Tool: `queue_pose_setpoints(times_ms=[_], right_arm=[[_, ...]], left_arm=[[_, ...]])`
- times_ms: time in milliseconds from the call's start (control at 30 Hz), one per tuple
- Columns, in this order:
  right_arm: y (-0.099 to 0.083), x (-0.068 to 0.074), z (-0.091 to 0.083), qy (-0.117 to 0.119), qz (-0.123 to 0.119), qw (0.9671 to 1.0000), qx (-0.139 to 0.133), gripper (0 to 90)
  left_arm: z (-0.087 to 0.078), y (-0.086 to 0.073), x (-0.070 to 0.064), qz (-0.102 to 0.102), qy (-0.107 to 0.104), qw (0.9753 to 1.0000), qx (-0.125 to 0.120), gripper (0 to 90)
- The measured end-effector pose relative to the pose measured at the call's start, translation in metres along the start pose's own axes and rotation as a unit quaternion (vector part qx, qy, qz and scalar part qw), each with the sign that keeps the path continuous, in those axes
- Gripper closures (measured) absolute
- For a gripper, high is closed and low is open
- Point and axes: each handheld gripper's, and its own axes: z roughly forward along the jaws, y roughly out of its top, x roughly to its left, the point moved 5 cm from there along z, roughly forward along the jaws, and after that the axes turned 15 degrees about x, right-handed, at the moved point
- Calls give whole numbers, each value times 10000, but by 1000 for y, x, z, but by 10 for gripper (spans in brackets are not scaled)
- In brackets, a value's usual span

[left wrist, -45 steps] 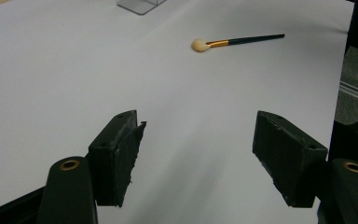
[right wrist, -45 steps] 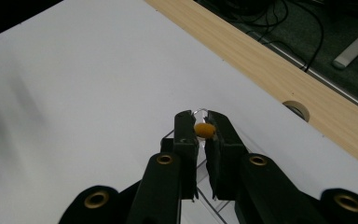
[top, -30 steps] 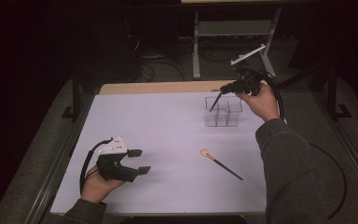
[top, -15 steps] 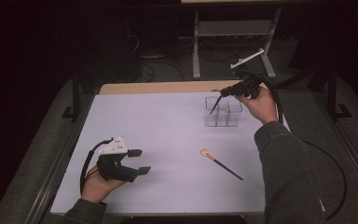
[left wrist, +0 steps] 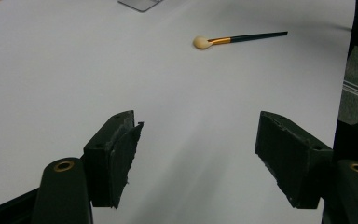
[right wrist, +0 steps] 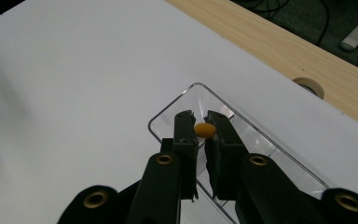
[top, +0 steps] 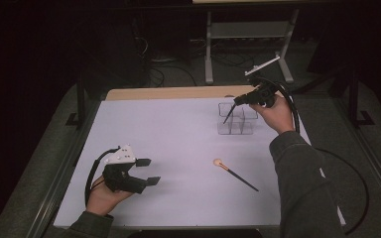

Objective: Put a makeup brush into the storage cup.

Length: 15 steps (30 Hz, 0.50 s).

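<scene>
The right gripper (top: 238,100) hangs over the clear plastic organiser (top: 235,120), jaws pinched tight on a thin dark brush (top: 227,116) that slants down into a compartment at the organiser's far left corner. In the right gripper view the brush's yellow-orange end (right wrist: 204,130) sits between the closed jaws, directly above the organiser's rim (right wrist: 177,100). A second makeup brush (top: 235,171) with a pale round head lies flat on the white table (top: 168,134), near and in front of the organiser. The left gripper (top: 146,171) rests well away from the organiser at the table's near left, jaws spread wide and holding nothing.
</scene>
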Motion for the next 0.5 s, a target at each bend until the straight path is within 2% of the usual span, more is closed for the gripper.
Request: queue_pose_setpoints(times_ms=[33, 333, 367, 500], right_arm=[[-1, 0, 1, 40, 78, 10000, -11, 821], [-7, -1, 3, 110, 116, 9999, -58, 816], [-7, -2, 4, 94, 61, 9999, -63, 813], [-9, -1, 5, 131, 88, 9998, -101, 763]], left_arm=[[0, 0, -1, 29, -7, 10000, 1, 289], [0, 1, -1, 43, -2, 10000, 35, 288], [0, 1, -1, 43, -2, 10000, 35, 288], [0, 1, -1, 43, 1, 10000, 25, 288]])
